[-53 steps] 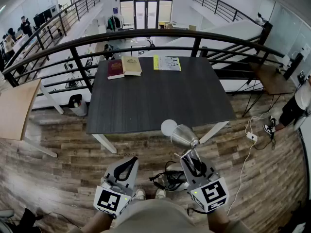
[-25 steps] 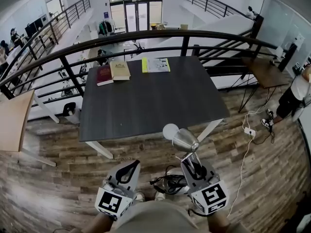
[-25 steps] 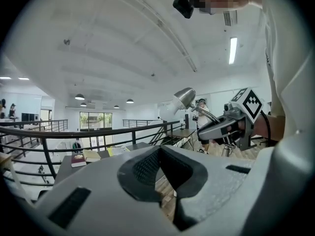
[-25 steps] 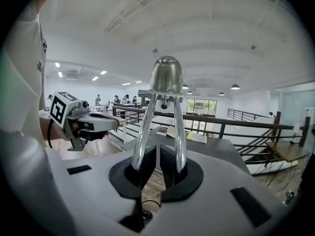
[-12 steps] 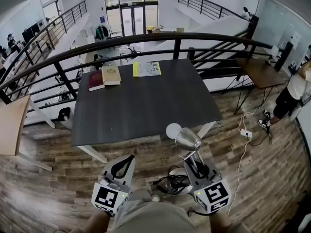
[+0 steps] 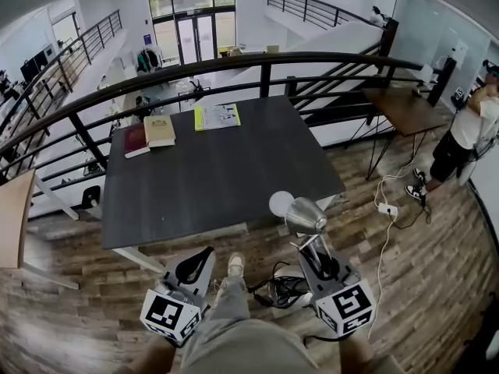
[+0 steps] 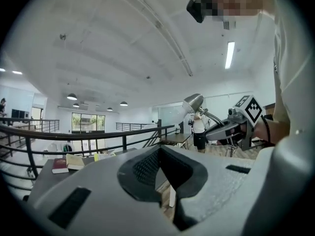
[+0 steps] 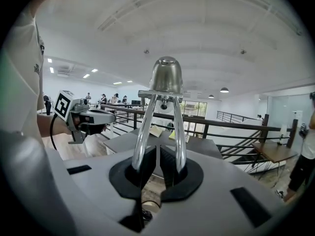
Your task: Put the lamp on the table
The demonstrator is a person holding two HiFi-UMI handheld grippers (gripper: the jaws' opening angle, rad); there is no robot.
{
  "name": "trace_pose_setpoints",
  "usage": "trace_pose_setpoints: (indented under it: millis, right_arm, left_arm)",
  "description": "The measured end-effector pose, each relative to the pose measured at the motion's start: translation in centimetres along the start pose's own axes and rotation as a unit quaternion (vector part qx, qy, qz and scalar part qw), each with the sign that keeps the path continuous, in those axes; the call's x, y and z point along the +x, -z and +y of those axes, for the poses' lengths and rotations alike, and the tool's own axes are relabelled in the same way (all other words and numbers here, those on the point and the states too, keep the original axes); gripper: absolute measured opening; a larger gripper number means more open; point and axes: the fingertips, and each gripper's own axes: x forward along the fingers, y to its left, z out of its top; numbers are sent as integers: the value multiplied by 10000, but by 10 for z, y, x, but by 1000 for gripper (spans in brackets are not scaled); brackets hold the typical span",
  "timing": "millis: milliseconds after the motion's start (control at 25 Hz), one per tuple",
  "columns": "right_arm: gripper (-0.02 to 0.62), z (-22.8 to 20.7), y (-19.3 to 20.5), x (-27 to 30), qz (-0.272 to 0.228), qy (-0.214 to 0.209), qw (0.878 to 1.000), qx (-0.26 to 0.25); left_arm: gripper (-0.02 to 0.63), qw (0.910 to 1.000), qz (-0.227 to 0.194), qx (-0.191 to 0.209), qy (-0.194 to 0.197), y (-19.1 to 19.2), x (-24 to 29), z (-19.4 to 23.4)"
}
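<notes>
My right gripper (image 6: 317, 265) is shut on the thin chrome arm of a silver desk lamp (image 6: 304, 215). The lamp's shade and white bulb stand up just off the near right corner of the dark table (image 6: 218, 170), above the wooden floor. In the right gripper view the lamp (image 8: 166, 75) rises from between the jaws of my right gripper (image 8: 157, 154), its two chrome rods pinched there. My left gripper (image 6: 199, 265) hangs at the lower left, short of the table's near edge. Its jaws meet with nothing between them in the left gripper view (image 7: 160, 151), where the lamp (image 7: 193, 102) shows at the right.
A red book (image 6: 135, 141), a tan book (image 6: 159, 129) and a yellow-green booklet (image 6: 217, 116) lie along the table's far edge. A black railing (image 6: 265, 65) runs behind it. Cables (image 6: 281, 291) lie on the floor by my feet. A person (image 6: 468, 131) stands far right.
The table has drawn nearer and slid left in the head view as the person steps forward. The lamp stays held in the right gripper; a foot now shows between the grippers.
</notes>
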Motion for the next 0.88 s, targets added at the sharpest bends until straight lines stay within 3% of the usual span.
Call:
trace_pose_setpoints:
  millis: [200, 520, 880]
  right_arm:
    - [25, -22, 13, 24, 122, -5, 9999, 39]
    - [25, -76, 28, 94, 245, 181, 9993, 224]
    - [25, -170, -6, 181, 366, 433, 9976, 397]
  left_arm:
    - [5, 9996, 73, -108, 254, 14, 38, 7]
    - [5, 9977, 303, -1, 611, 34, 131, 55]
    - [5, 9944, 383, -166, 968, 21, 255, 126]
